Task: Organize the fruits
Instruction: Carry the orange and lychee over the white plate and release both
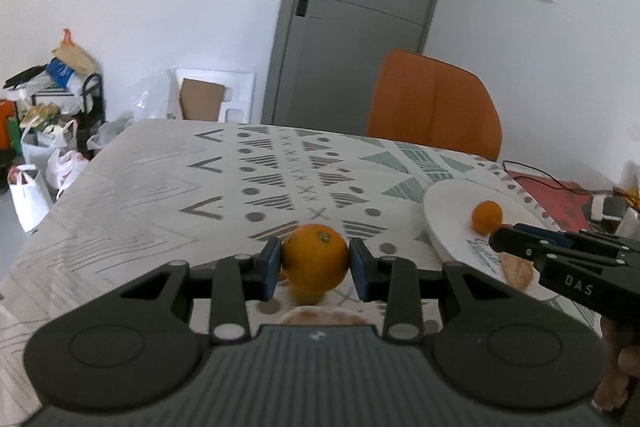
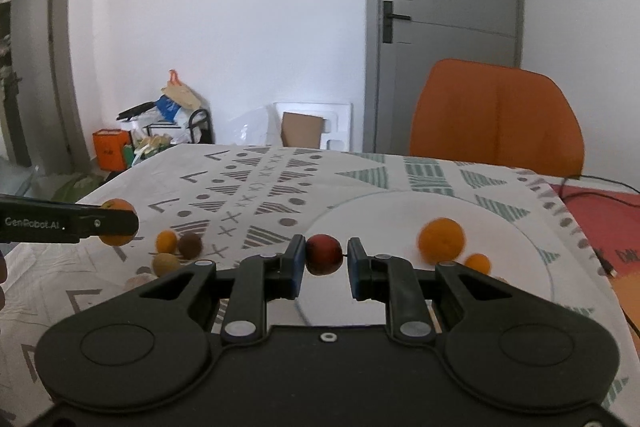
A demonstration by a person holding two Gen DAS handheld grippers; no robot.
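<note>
Left claw (image 1: 315, 264) clamped on an orange (image 1: 315, 257), right claw (image 2: 322, 262) slightly parted around a red fruit (image 2: 324, 254) above the white plate (image 2: 400, 211)

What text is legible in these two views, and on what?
"DAS" on the side of the right gripper, seen from the left wrist.
"GenRobot.AI" on the side of the left gripper, seen from the right wrist.
Greenish print on the white plate's rim: too blurred to read.
Dark lettering on the red mat at the table's right edge: cut off and unreadable.
Nothing else is readable.
</note>
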